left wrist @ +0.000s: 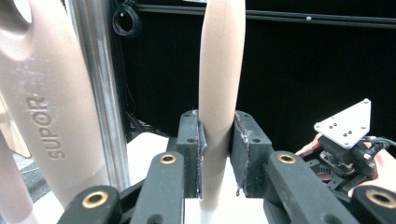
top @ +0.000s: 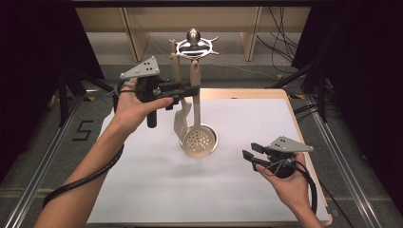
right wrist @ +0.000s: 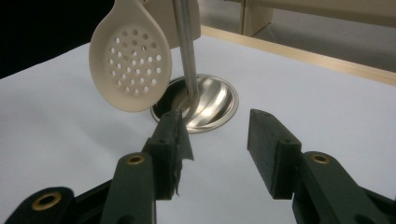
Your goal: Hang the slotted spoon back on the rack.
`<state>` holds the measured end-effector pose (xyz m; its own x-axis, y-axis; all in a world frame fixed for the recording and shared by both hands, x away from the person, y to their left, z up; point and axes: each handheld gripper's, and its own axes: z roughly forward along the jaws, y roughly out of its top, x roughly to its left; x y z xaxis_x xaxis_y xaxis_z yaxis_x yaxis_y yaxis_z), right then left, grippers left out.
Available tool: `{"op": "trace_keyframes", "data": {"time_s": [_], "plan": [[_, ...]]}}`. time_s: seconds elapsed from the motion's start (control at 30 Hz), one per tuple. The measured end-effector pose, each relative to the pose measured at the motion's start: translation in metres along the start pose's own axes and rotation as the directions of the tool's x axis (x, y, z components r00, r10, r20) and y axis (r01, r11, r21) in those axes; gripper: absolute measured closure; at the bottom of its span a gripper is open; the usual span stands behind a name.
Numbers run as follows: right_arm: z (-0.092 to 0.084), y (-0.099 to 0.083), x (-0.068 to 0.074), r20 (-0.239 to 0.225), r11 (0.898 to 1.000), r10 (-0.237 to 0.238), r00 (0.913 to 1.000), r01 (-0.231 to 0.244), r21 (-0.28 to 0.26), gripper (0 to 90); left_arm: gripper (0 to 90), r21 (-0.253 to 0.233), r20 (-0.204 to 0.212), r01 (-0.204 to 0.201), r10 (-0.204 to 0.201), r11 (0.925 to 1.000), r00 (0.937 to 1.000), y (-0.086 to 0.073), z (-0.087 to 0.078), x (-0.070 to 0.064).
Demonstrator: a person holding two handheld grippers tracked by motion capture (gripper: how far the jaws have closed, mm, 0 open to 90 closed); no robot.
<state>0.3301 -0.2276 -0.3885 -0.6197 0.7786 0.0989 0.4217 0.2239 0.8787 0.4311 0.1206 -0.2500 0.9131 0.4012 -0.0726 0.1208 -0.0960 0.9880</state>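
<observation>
A beige perforated skimmer (top: 196, 140) (right wrist: 128, 60) hangs upright beside the metal rack's pole (right wrist: 187, 46). My left gripper (top: 191, 90) (left wrist: 217, 154) is shut on the skimmer's handle (left wrist: 219, 84), with both pads pressed against it. I cannot tell whether the handle's top rests on the rack's ring (top: 193, 47). A second beige utensil (top: 180, 118), marked SUPOR (left wrist: 42, 112), hangs just left of it. My right gripper (top: 250, 153) (right wrist: 217, 140) is held low over the table's right front, open with nothing between its jaws, pointing toward the rack's round base (right wrist: 205, 100).
The rack's steel base (top: 211, 137) stands mid-table on a white sheet (top: 157, 190) with a wooden border (top: 304, 142). Dark curtains flank the table, and cables lie on the floor behind. The right gripper's grey plate (left wrist: 348, 123) is seen beyond the left jaws.
</observation>
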Motion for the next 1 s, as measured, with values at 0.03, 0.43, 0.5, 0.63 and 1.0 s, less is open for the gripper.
{"op": "trace_keyframes", "data": {"time_s": [0.03, 0.43, 0.5, 0.63, 1.0], "plan": [[0.0002, 0.0001, -0.0007, 0.002, 1.0, -0.011, 0.9999, 0.011, -0.003, 56.3, 73.8, -0.002, 0.003, 0.006, -0.006, 1.0, 1.0, 0.0, 0.0, 0.0006], [0.0005, -0.0007, 0.0006, 0.001, 1.0, 0.005, 1.0, -0.005, 0.014, 56.1, 72.0, -0.033, 0.009, 0.076, -0.076, 0.9966, 0.9971, -0.0023, -0.0005, 0.0082], [0.002, -0.0007, -0.0013, 0.002, 1.0, -0.025, 0.9997, 0.025, -0.005, 56.0, 71.7, -0.035, 0.005, 0.081, -0.081, 0.9961, 0.9967, -0.0023, 0.0, 0.0082], [0.0007, -0.0012, 0.0006, 0.006, 1.0, 0.001, 1.0, -0.001, 0.005, 56.0, 71.2, -0.038, -0.003, 0.092, -0.092, 0.9951, 0.9958, -0.0021, 0.0014, 0.0083], [0.0016, -0.0022, -0.0016, 0.0, 1.0, -0.024, 0.9997, 0.024, 0.007, 55.9, 68.2, -0.069, -0.034, 0.153, -0.156, 0.9857, 0.9872, -0.0052, 0.0044, 0.0084]]}}
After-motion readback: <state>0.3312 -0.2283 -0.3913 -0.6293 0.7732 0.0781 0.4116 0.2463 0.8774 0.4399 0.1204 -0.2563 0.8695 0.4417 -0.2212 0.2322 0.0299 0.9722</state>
